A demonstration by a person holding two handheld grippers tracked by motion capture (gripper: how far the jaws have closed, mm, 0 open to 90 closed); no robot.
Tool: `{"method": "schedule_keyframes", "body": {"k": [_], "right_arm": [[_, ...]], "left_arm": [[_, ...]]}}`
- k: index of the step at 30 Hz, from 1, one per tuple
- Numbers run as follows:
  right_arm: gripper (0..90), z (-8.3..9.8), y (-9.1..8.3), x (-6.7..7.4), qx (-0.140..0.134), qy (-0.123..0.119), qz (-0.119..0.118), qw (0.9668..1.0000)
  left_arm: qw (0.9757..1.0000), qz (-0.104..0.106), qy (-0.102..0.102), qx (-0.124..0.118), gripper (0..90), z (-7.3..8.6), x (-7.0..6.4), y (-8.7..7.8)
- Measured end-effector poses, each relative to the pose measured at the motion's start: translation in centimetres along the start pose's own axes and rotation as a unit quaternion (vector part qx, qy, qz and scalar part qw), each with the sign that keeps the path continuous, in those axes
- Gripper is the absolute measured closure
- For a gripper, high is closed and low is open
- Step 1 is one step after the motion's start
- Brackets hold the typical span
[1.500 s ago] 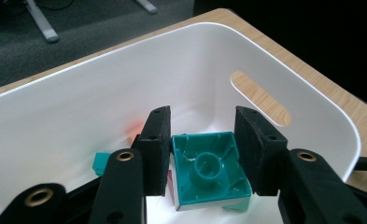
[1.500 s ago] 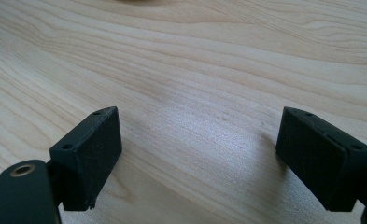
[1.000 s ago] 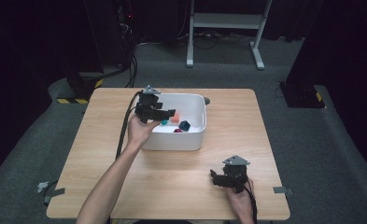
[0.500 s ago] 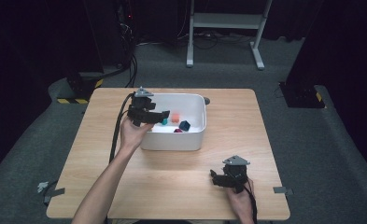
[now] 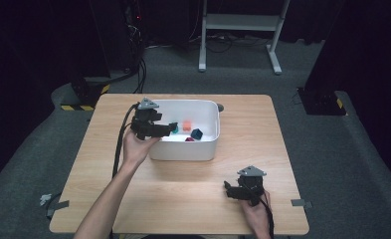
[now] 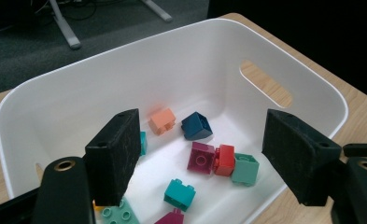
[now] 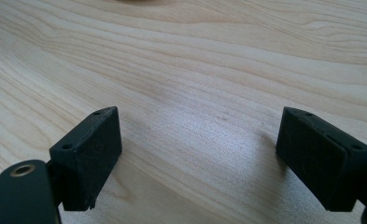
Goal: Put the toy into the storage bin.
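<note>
- The left gripper (image 5: 174,127) hovers over the left rim of the white bin (image 5: 209,147); its jaws have just been opening, stand wide apart, and nothing is between them.
- Below and beyond its jaws, bricks lie on the bin floor: an orange brick (image 6: 162,121) and a navy brick (image 6: 196,126) farthest off, then a magenta brick (image 6: 202,157) touching a red brick (image 6: 225,159), which touches a mint brick (image 6: 245,169).
- A teal brick (image 6: 180,194) lies nearer, between the jaws' lines.
- The right gripper (image 5: 227,189) rests low over the table (image 7: 195,70), well apart from the bin, its jaws spread wide with bare wood between them.
</note>
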State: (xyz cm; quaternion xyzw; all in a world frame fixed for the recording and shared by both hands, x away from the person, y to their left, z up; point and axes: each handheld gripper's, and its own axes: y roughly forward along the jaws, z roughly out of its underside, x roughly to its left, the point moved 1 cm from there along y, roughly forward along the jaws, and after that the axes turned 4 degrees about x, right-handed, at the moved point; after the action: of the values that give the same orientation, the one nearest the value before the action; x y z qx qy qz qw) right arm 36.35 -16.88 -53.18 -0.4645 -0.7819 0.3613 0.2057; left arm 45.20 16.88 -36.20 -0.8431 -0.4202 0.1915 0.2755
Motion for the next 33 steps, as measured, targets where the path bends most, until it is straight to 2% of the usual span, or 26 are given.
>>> {"method": "schedule_keyframes", "body": {"k": [3, 6, 9, 13, 18, 21, 28, 33], "right_arm": [[13.9, 0.0, 0.0, 0.0, 0.0, 0.0, 0.0, 1.0], [13.9, 0.0, 0.0, 0.0, 0.0, 0.0, 0.0, 1.0], [13.9, 0.0, 0.0, 0.0, 0.0, 0.0, 0.0, 1.0], [13.9, 0.0, 0.0, 0.0, 0.0, 0.0, 0.0, 1.0], [13.9, 0.0, 0.0, 0.0, 0.0, 0.0, 0.0, 1.0], [13.9, 0.0, 0.0, 0.0, 0.0, 0.0, 0.0, 1.0], [13.9, 0.0, 0.0, 0.0, 0.0, 0.0, 0.0, 1.0], [13.9, 0.0, 0.0, 0.0, 0.0, 0.0, 0.0, 1.0]], "left_arm": [[0.9999, 0.008, -0.007, 0.006, 29.6, 0.3, 0.0, -0.2], [0.9993, 0.028, -0.012, 0.023, 30.7, 0.5, 0.1, -0.2], [0.9991, 0.033, -0.017, 0.022, 29.8, 0.7, 0.1, -0.5], [0.9992, 0.03, -0.017, 0.018, 28.1, 1.1, -0.1, -1.1], [0.9998, 0.017, -0.011, 0.008, 24.8, 1.5, -0.2, -1.7], [0.9997, 0.021, -0.011, 0.007, 24.7, 1.7, -0.4, -1.8], [0.9998, 0.017, -0.011, 0.002, 24.7, 2.4, -0.5, -2.4], [1.0, 0.007, -0.004, -0.004, 24.2, 3.1, -0.8, -3.2]]}}
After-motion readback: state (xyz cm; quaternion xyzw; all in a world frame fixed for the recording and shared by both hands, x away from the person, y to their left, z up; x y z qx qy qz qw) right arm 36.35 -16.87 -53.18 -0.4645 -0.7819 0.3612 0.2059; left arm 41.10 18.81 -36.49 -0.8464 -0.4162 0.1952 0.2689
